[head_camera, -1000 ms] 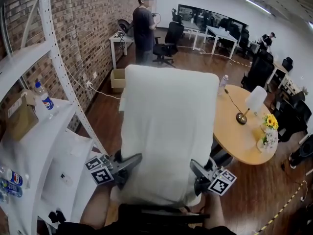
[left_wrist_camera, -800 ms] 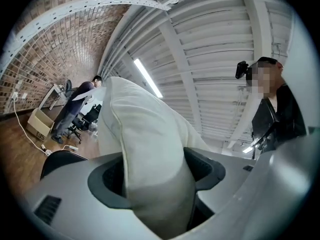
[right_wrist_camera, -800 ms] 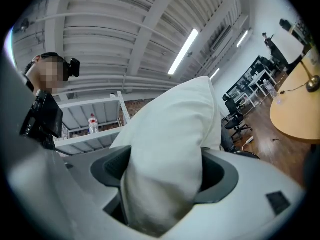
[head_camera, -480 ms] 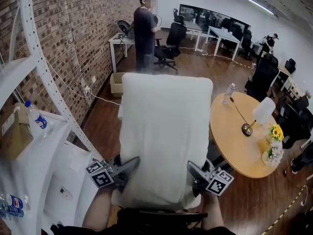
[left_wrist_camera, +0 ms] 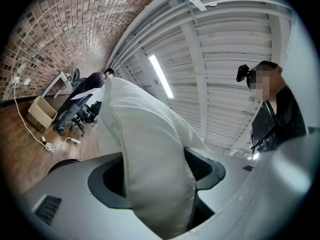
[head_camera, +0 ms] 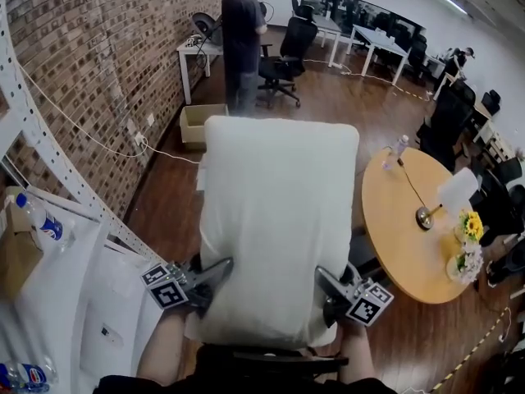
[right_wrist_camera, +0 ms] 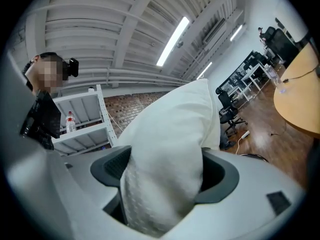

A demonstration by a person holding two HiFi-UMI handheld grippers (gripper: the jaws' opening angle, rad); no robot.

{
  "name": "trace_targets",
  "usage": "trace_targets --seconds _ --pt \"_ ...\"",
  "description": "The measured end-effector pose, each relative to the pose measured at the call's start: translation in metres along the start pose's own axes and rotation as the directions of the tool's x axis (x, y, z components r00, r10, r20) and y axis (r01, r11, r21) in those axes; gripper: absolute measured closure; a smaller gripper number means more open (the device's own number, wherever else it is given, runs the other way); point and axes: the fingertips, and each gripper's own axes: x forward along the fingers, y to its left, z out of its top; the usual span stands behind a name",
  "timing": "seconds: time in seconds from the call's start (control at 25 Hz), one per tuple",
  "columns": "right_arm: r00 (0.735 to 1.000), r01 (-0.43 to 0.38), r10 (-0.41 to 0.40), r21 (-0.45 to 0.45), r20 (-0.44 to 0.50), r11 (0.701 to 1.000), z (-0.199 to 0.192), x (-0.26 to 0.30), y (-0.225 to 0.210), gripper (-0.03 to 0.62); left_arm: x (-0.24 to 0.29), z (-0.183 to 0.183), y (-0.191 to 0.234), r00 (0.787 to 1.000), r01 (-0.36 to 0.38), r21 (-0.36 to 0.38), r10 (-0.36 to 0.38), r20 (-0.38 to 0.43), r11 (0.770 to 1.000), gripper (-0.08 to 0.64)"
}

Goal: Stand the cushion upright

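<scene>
A large white cushion (head_camera: 279,220) hangs in the air in front of me, held by its near corners with its broad face toward the head camera. My left gripper (head_camera: 215,274) is shut on the near left corner; the left gripper view shows the cushion (left_wrist_camera: 150,159) squeezed between its jaws. My right gripper (head_camera: 328,285) is shut on the near right corner, and the right gripper view shows the cushion (right_wrist_camera: 167,164) bunched between its jaws. The cushion hides whatever lies directly beneath it.
A white metal shelf unit (head_camera: 49,302) with drink bottles (head_camera: 39,222) stands at the left by a brick wall. A round wooden table (head_camera: 410,228) with a lamp and flowers is at the right. A person (head_camera: 243,39) stands farther off, near office chairs and desks.
The view has shifted: the shelf unit has slid toward the left edge and the round table has moved right. The cushion stays held the same way between both grippers.
</scene>
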Motion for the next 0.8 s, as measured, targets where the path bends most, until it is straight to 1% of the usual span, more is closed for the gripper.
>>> trace_targets --seconds 0.2,0.4,0.56,0.8 --pt "0.999 0.039 -0.037 0.055 -0.03 0.998 -0.007 0.008 -0.045 0.196 0.026 -0.017 0.034 0.998 -0.037 -0.029 0.036 -0.052 0.999 0.244" --pt "0.996 0.053 -0.047 0.08 -0.076 0.995 -0.008 0.026 -0.099 0.196 0.053 -0.036 0.079 0.994 -0.085 -0.059 0.081 -0.067 0.995 0.244" --pt "0.994 0.059 -0.053 0.057 -0.092 0.997 -0.01 0.046 -0.143 0.196 0.072 -0.051 0.122 0.993 -0.106 -0.065 0.102 -0.064 0.992 0.244" --pt "0.983 0.095 -0.083 0.067 -0.164 0.993 -0.042 0.07 -0.2 0.196 0.077 -0.084 0.187 0.983 -0.164 -0.103 0.154 -0.097 0.981 0.244"
